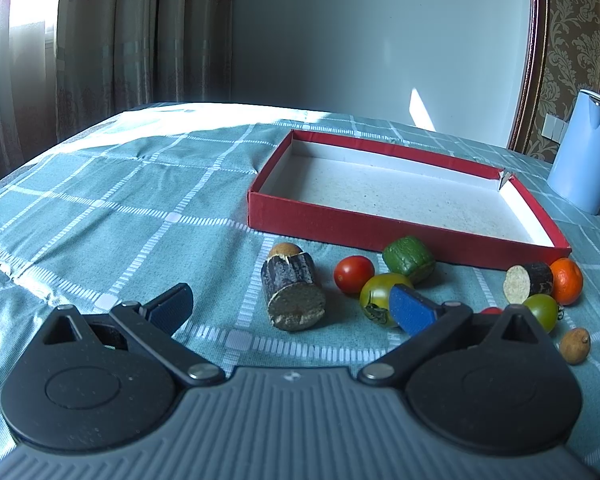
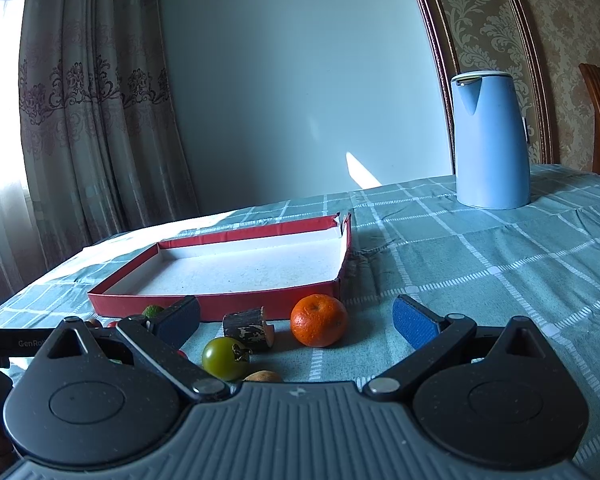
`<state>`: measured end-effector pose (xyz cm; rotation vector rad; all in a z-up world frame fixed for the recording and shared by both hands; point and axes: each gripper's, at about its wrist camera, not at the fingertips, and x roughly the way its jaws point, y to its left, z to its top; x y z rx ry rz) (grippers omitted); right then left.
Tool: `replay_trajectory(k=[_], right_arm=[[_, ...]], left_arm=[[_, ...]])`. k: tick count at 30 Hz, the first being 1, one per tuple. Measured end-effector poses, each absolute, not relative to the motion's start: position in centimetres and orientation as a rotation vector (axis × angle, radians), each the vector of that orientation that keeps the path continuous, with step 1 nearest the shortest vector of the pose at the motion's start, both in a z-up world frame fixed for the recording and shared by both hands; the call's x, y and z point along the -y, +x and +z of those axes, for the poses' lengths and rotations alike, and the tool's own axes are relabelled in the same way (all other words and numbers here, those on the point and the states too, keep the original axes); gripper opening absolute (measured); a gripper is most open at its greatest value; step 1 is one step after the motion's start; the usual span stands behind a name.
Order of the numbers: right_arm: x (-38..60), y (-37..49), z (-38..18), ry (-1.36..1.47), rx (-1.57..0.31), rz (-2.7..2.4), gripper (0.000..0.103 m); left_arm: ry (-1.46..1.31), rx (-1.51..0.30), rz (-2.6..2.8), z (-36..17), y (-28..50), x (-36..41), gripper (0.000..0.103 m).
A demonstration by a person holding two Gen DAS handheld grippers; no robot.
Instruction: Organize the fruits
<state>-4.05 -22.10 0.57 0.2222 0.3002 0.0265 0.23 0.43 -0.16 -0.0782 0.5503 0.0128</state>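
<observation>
Left gripper [image 1: 290,310]: fingers spread wide apart, grasping nothing, low over the table [image 1: 100,200].
Right gripper [image 2: 296,318]: fingers likewise spread wide and empty, above the near fruits.
Box [image 1: 340,226]: shallow red cardboard box with a pale floor, nothing inside; it lies on the checked cloth beyond the fruits, and its far right corner is torn.
Large log piece [image 1: 294,290]: bark-covered cylinder lying on its side between the left gripper's fingers, cut face toward the camera; a small brown round thing [image 1: 286,249] sits just behind it.
Red tomato [image 1: 354,274]: near the box's front wall, beside the green block [image 1: 409,259].
Green tomato [image 1: 380,294]: just behind the left gripper's right finger, partly hidden by it.
Small log piece [image 2: 247,327]: lying left of the orange [image 2: 319,320], which sits close to the box's near right corner.
Second green tomato [image 2: 225,358]: nearest the right gripper, with a brown nut [image 2: 263,376] beside it.
Kettle [image 2: 490,140]: pale blue, upright, far right on the table, well apart from the fruits.
</observation>
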Motion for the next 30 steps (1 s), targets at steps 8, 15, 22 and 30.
replay_trajectory(k=[8,15,22,30], right_arm=[[22.2,-4.1,0.5,0.229,-0.298,0.032,0.103],[22.2,-4.1,0.6,0.229,-0.298,0.032,0.103],[22.5,-4.1,0.6,0.253,-0.297,0.046,0.103],[24.4,-4.8,0.6,0.272,-0.326,0.074,0.103]], left_arm=[[-0.079,-0.550,0.013,-0.2,0.2,-0.5,0.103],[-0.081,-0.549,0.016,-0.2,0.2,-0.5,0.103],[-0.084,-0.549,0.017,-0.2,0.1,-0.6,0.103],[-0.093,-0.552,0.009,-0.3,0.2,-0.6,0.103]])
